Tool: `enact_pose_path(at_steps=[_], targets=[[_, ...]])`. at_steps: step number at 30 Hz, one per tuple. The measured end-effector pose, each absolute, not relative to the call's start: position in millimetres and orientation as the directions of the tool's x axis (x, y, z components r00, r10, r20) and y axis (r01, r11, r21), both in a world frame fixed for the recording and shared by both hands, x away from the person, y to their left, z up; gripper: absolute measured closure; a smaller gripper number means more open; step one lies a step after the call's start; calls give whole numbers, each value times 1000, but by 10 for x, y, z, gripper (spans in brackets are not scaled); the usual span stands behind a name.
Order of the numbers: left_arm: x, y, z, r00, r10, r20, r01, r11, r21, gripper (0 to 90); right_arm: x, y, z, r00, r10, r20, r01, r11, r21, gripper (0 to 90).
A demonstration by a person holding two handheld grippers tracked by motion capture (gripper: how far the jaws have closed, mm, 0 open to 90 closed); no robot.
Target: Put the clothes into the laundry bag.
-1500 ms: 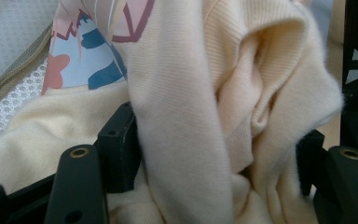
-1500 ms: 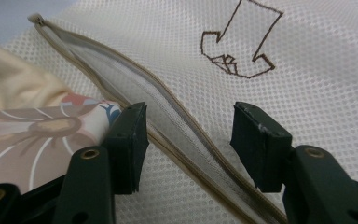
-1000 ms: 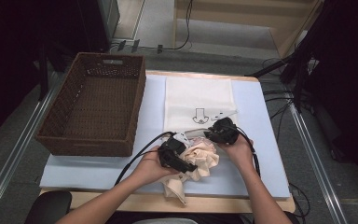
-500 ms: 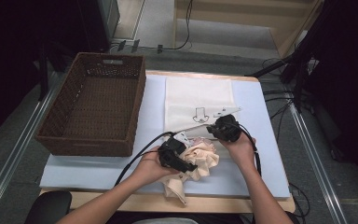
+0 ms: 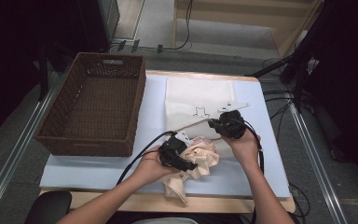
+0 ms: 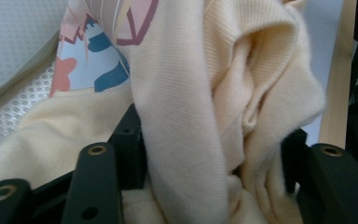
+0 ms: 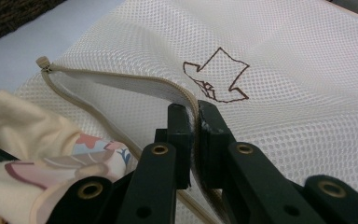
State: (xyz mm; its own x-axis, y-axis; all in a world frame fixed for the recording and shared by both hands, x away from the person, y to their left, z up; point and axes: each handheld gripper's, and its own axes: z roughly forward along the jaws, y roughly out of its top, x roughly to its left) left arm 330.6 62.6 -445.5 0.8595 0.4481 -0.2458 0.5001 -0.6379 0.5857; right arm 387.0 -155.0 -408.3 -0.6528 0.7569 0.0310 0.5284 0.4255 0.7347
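Observation:
A white mesh laundry bag (image 5: 196, 95) with a drawn arrow (image 7: 216, 77) lies on the blue mat (image 5: 154, 105). My right gripper (image 5: 213, 124) is shut on the bag's zipper edge (image 7: 121, 79) and holds the upper layer lifted, so the mouth gapes; in the right gripper view the right gripper (image 7: 196, 122) pinches that edge. A crumpled cream garment (image 5: 204, 157) with a pink and blue print (image 6: 98, 60) sits just before the mouth. My left gripper (image 5: 190, 165) is shut on a thick fold of the garment (image 6: 191, 116), seen between the jaws of the left gripper (image 6: 212, 149).
A dark brown wicker basket (image 5: 135, 100) stands on the left part of the mat. The wooden table edge (image 5: 223, 203) runs along the front. Black cables (image 5: 135, 161) trail from both grippers, and dark stands flank the table.
My right gripper has moved slightly up and away with the bag's edge, opening the mouth a little wider. The left gripper and garment have barely moved.

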Motion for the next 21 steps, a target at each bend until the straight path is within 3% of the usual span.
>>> enact_pose_path(at_steps=[5, 21], targets=[[3374, 626, -4331, 838, 470, -278, 536, -613, 580, 516, 3868, -1553, -4085, -656, 754, 33, 531, 430, 730, 863], [3601, 576, -4017, 808, 527, -263, 570, -588, 573, 517, 3832, -1579, -3988, -638, 768, 62, 535, 383, 753, 867]])
